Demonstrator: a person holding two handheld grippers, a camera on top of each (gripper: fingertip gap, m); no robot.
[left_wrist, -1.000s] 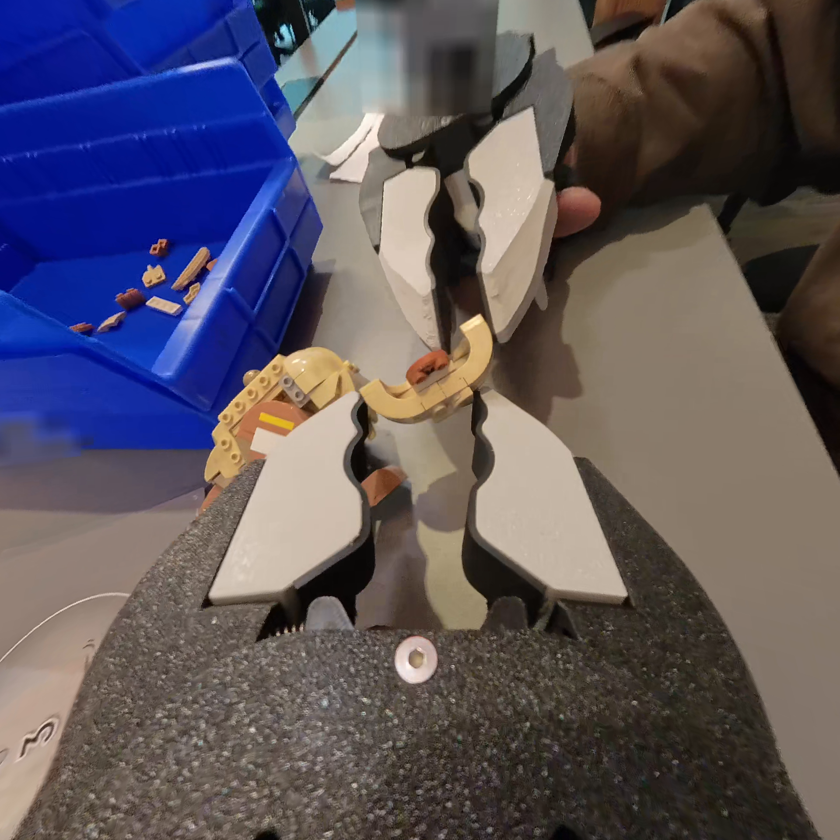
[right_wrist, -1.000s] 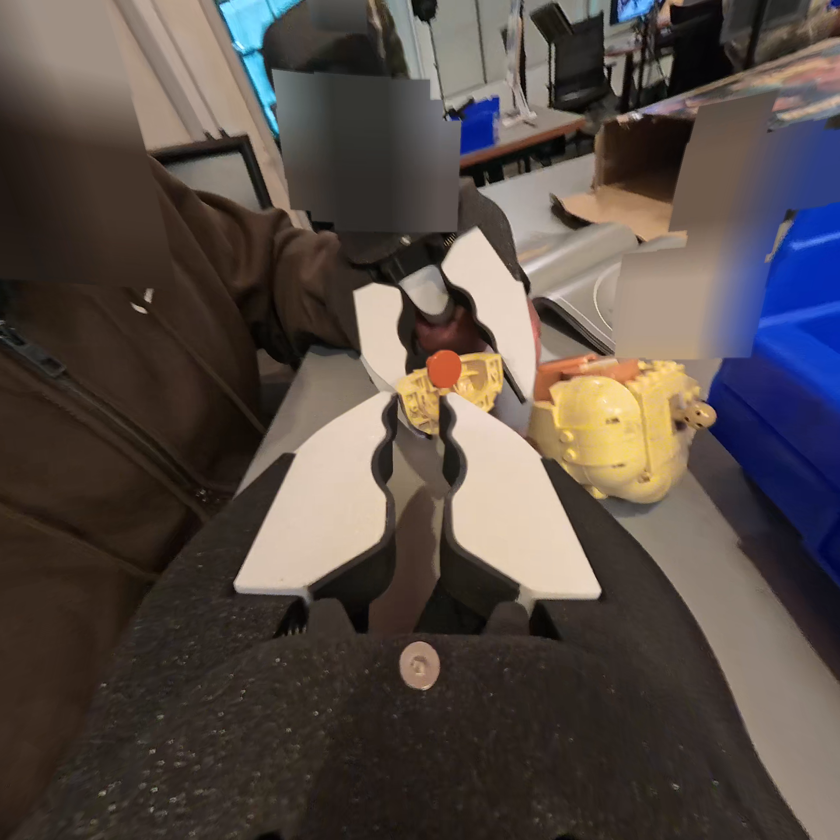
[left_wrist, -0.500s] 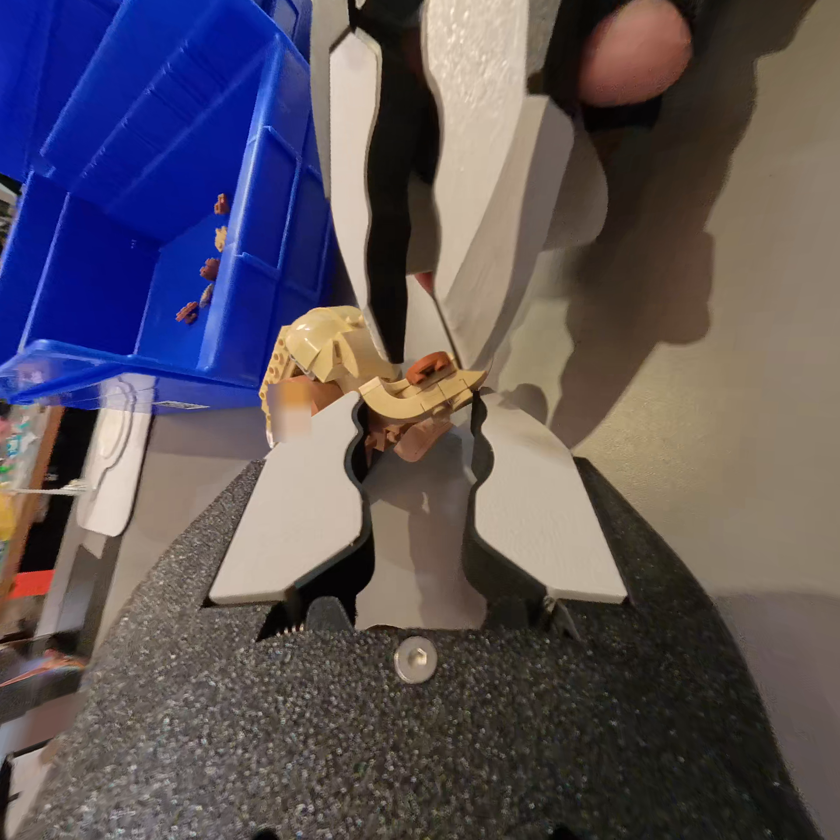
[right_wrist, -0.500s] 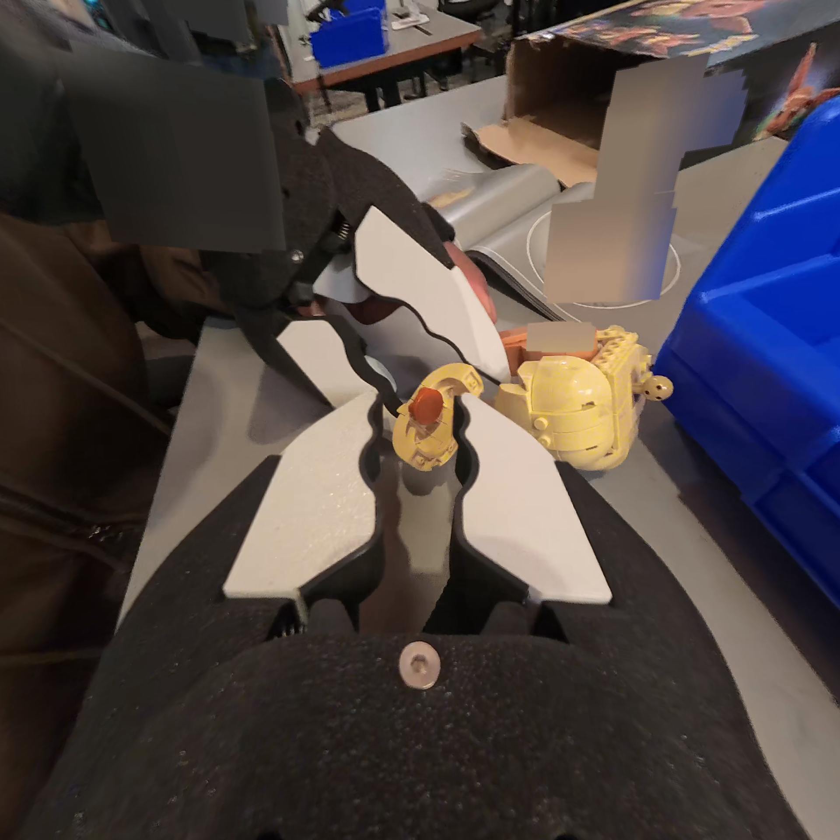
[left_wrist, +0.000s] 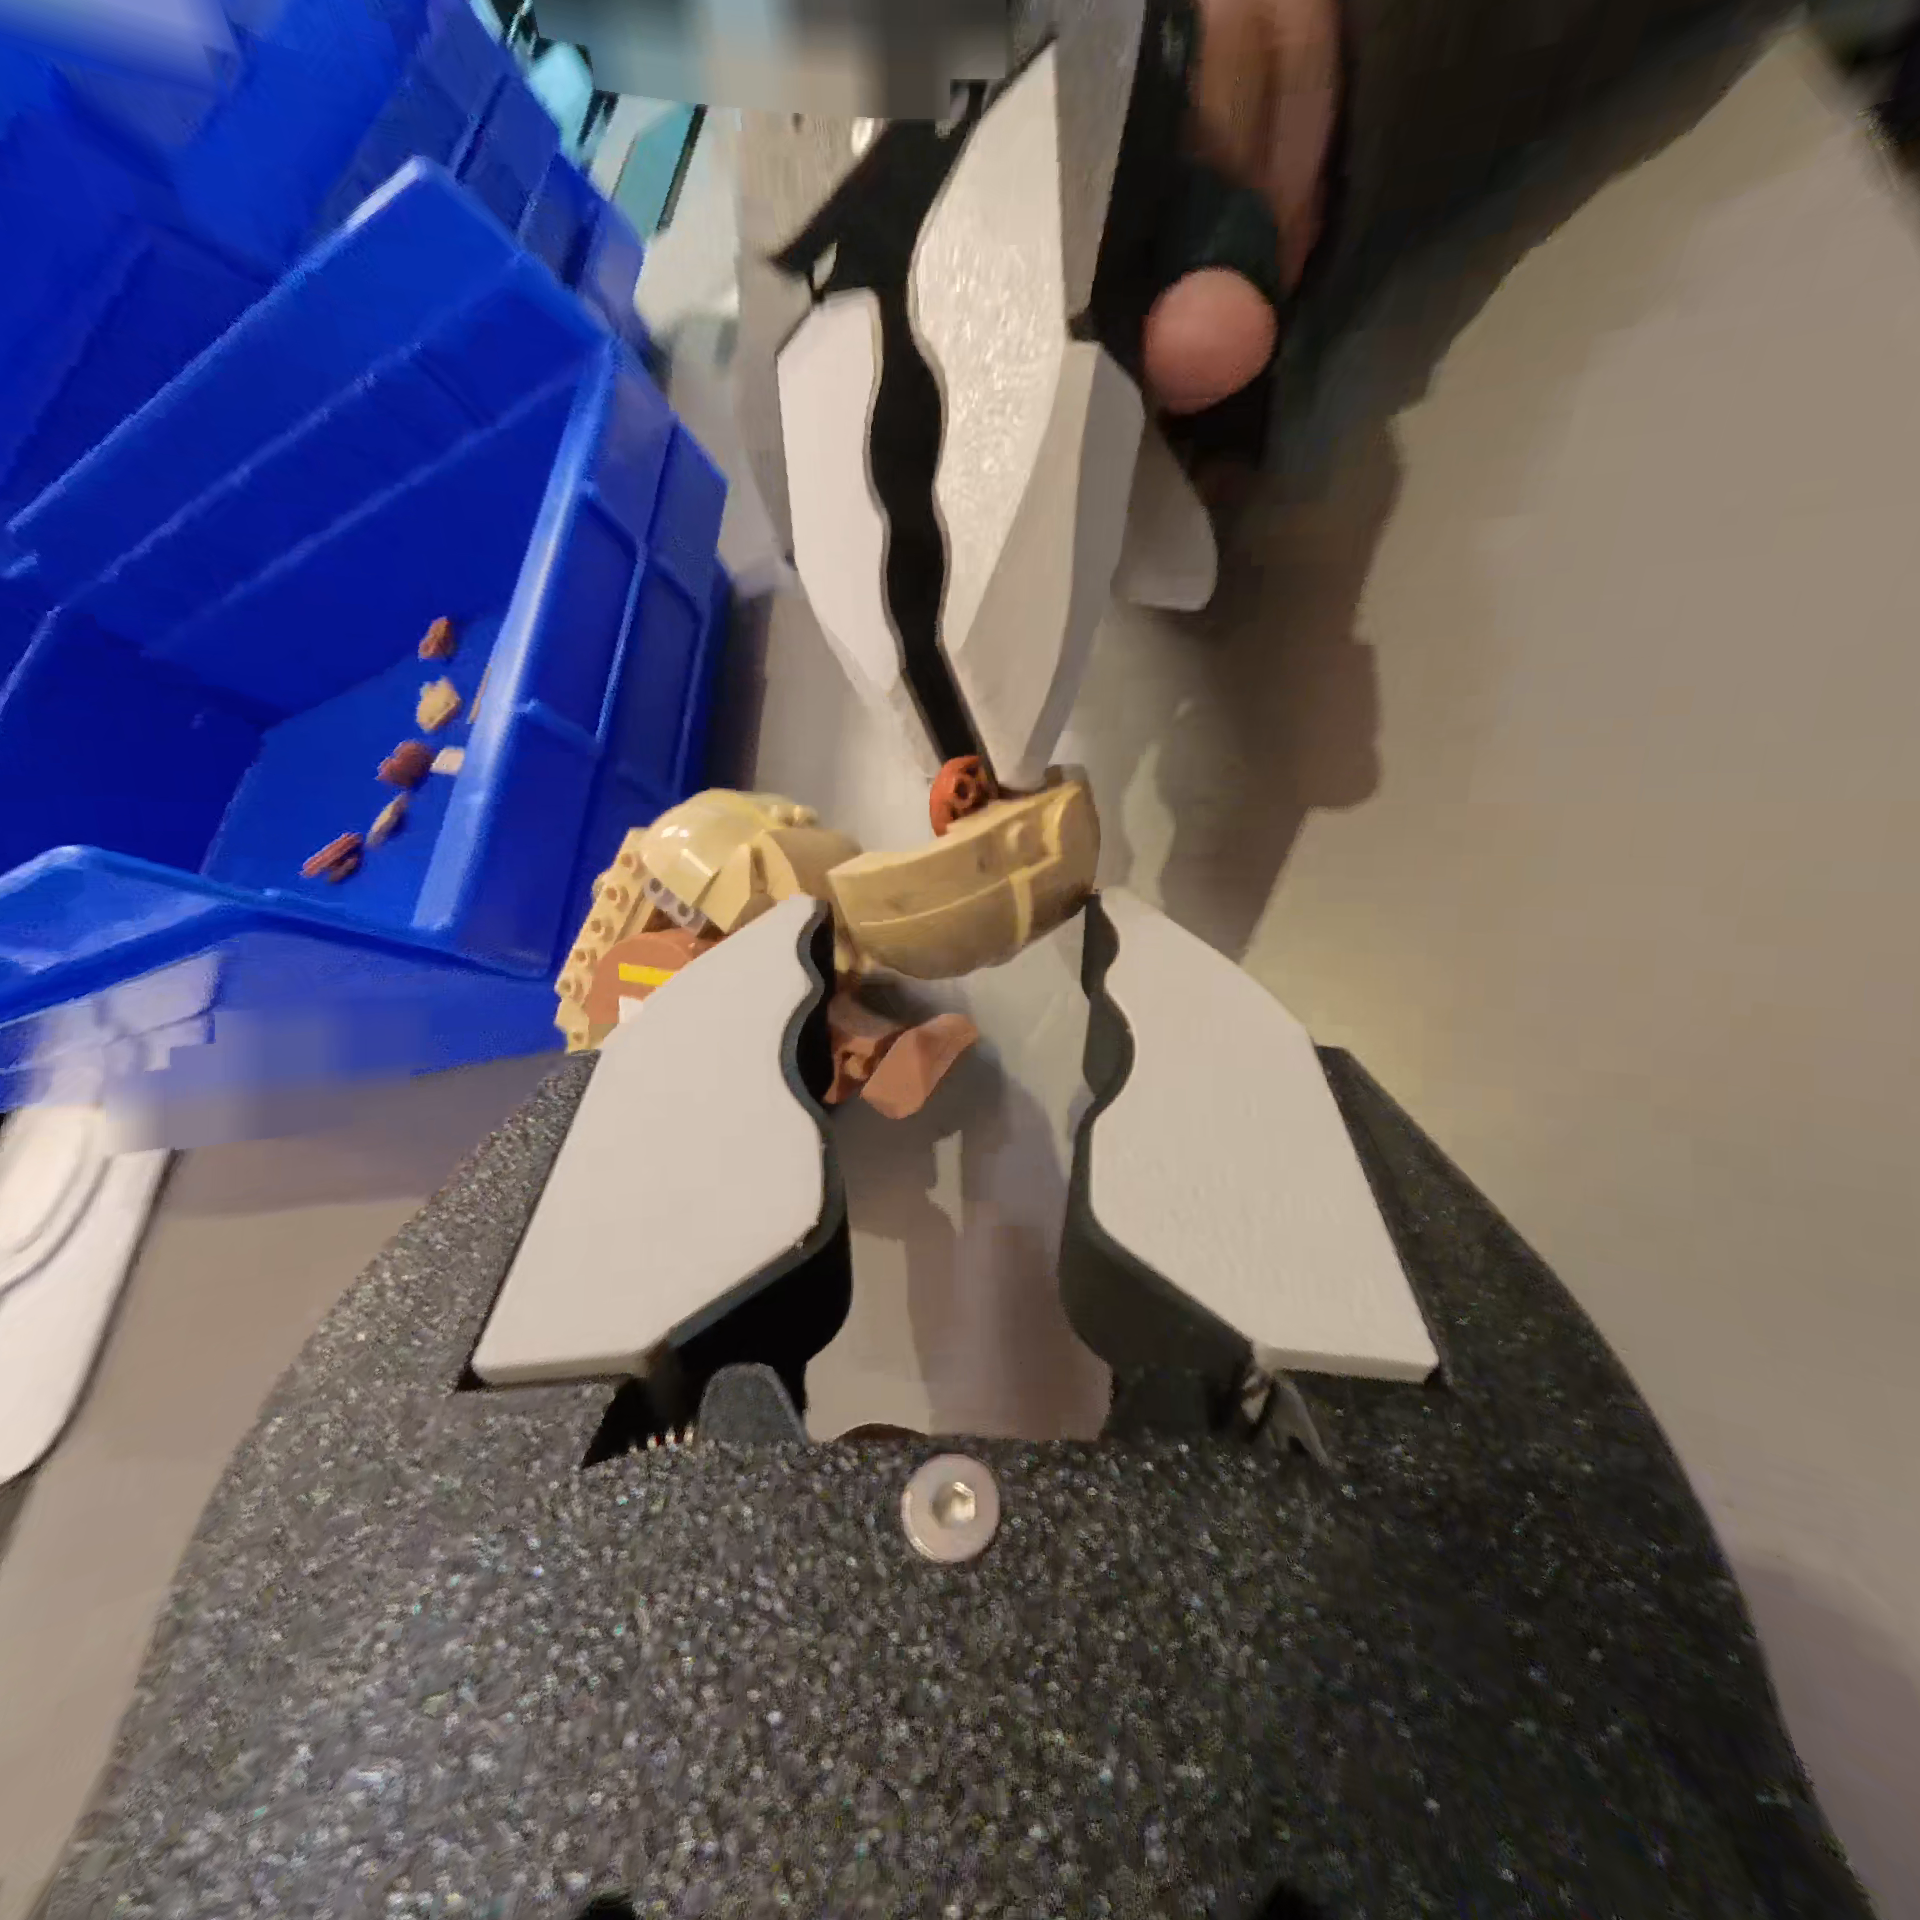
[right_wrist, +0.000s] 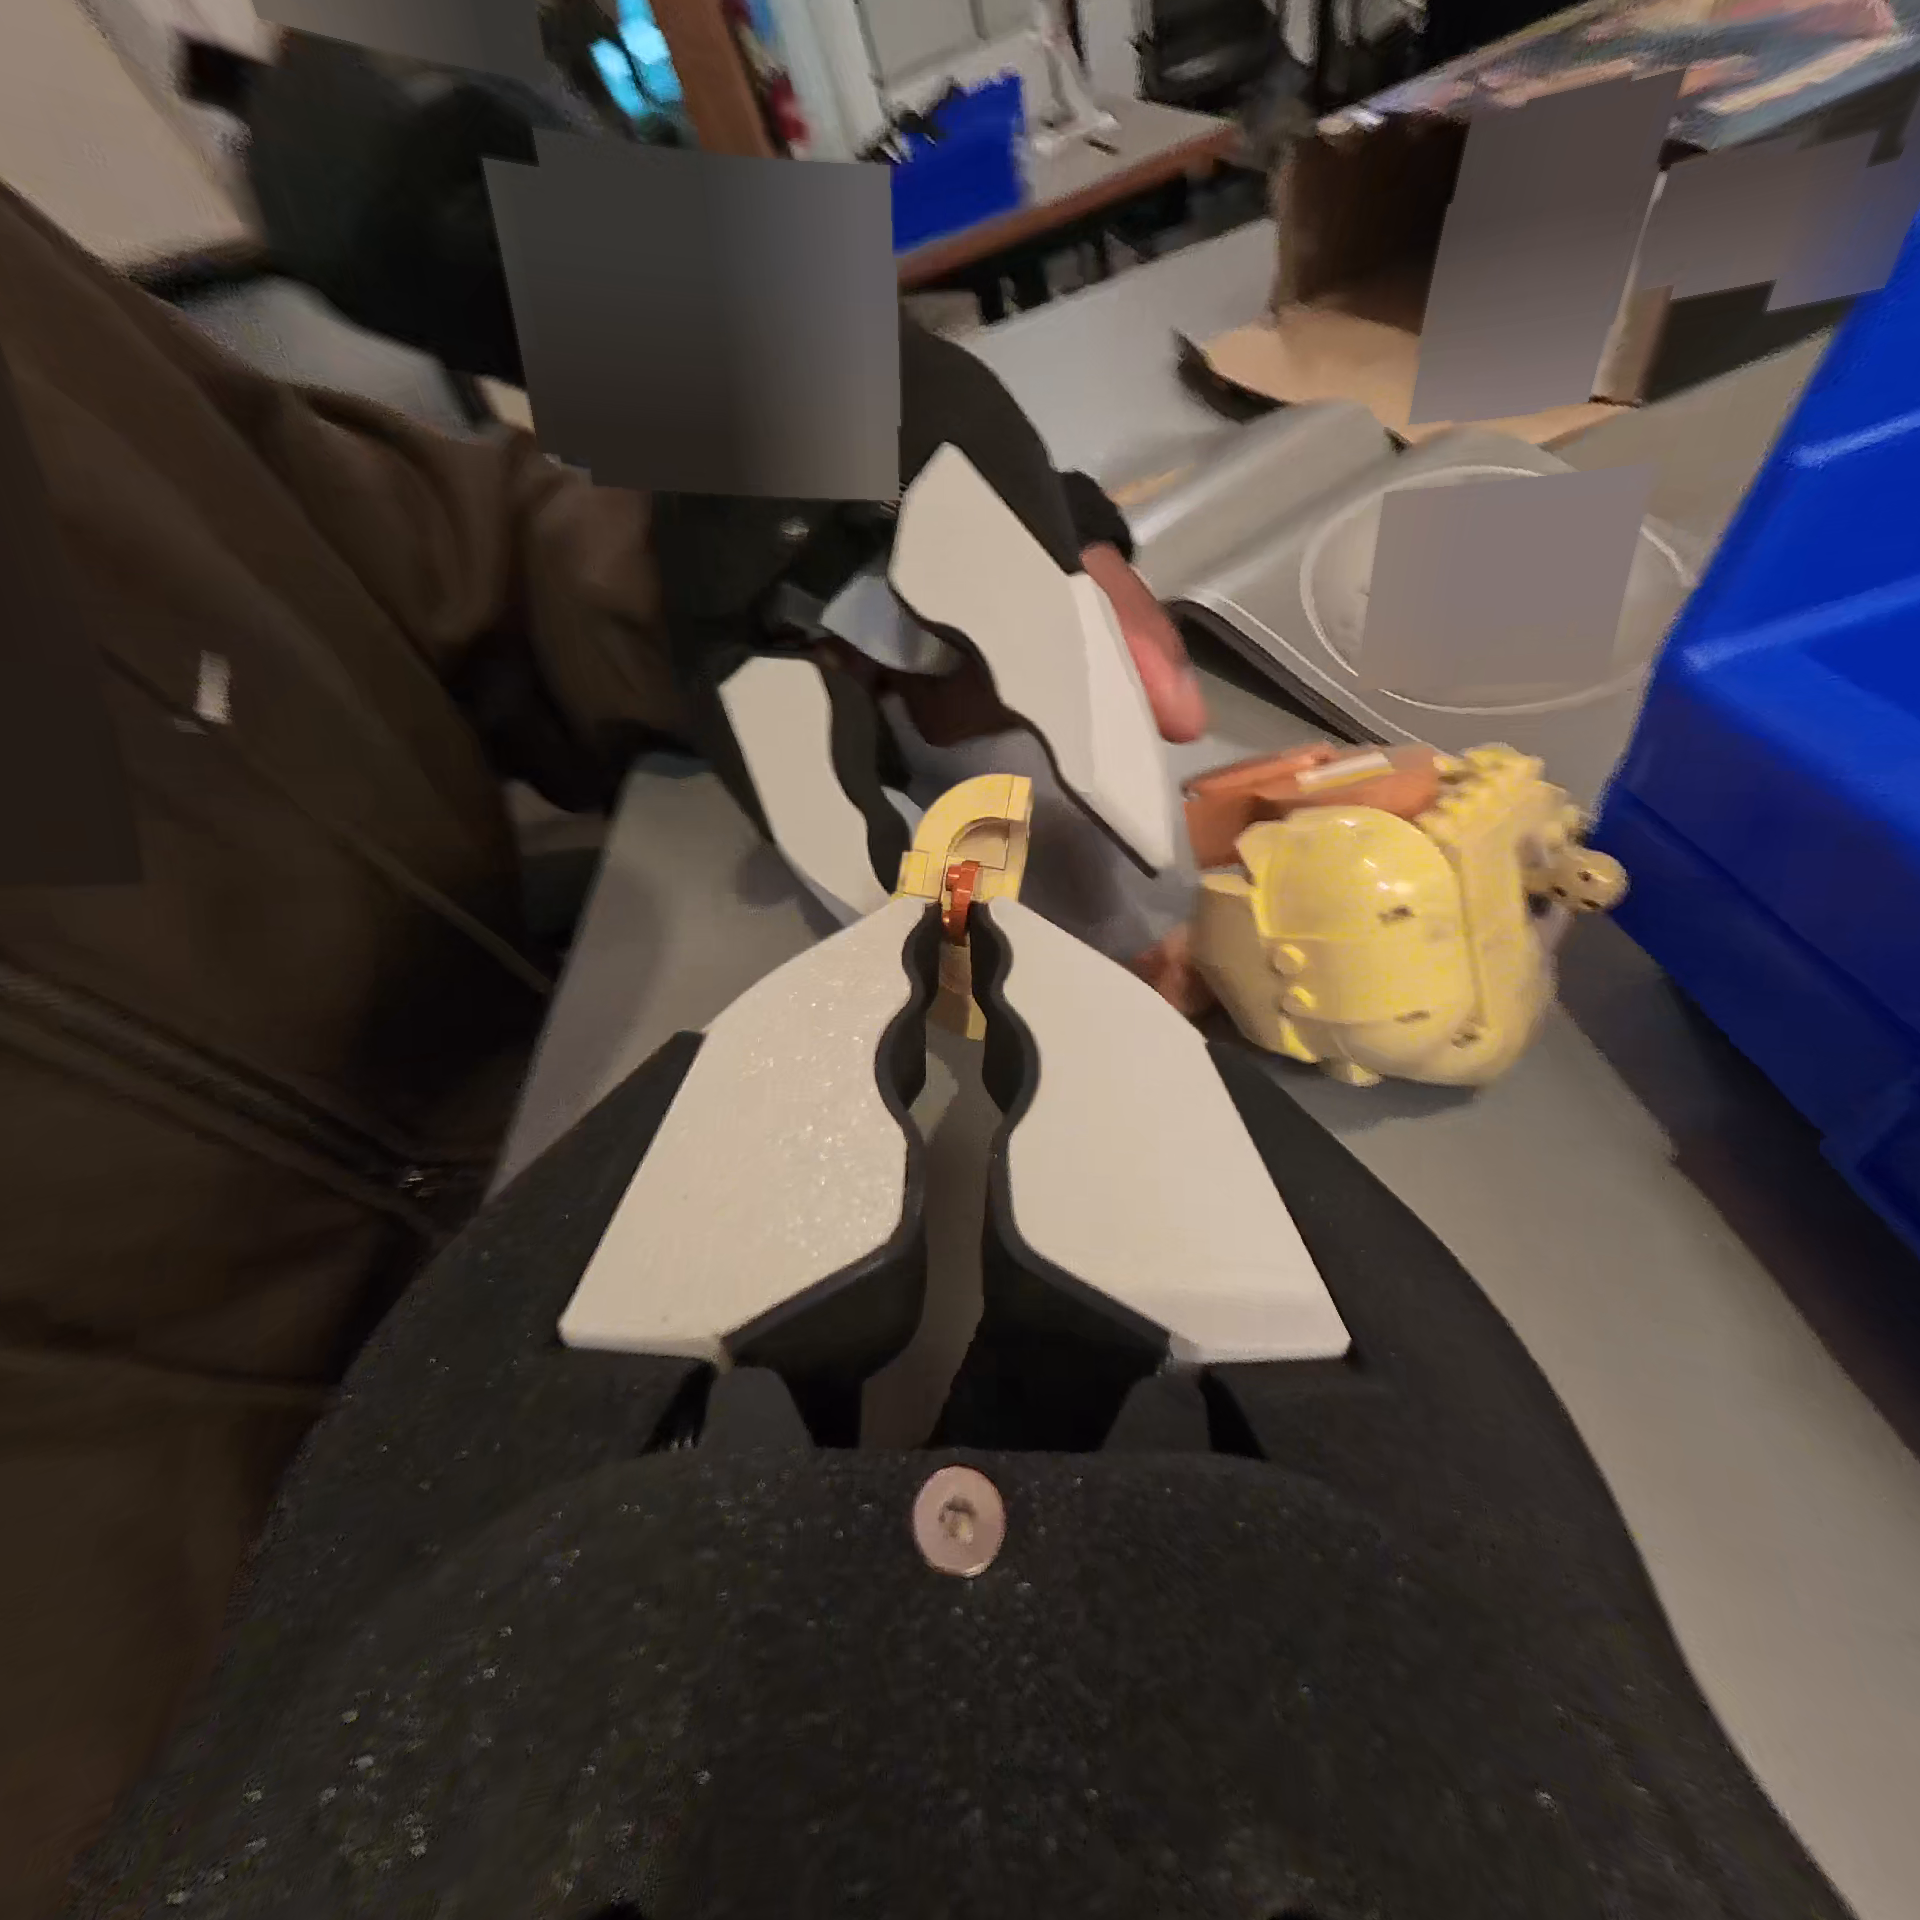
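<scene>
The curved tan brick piece (left_wrist: 966, 883) is clamped across its ends in the left gripper (left_wrist: 951, 914). The small reddish-brown round stud (right_wrist: 958, 888) on it is pinched in the nearly closed right gripper (right_wrist: 961, 914), at 12 o'clock in the left wrist view. The tan brick model (right_wrist: 1371, 935) rests on the worktop (left_wrist: 1610, 831) at 3 o'clock of the right gripper, beside the blue bin (left_wrist: 312, 623).

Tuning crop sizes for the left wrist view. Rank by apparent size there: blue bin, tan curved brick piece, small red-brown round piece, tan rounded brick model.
Largest to smallest, as they look:
1. blue bin
2. tan curved brick piece and tan rounded brick model: unsure, since the left gripper hides part of the model
3. small red-brown round piece
</scene>
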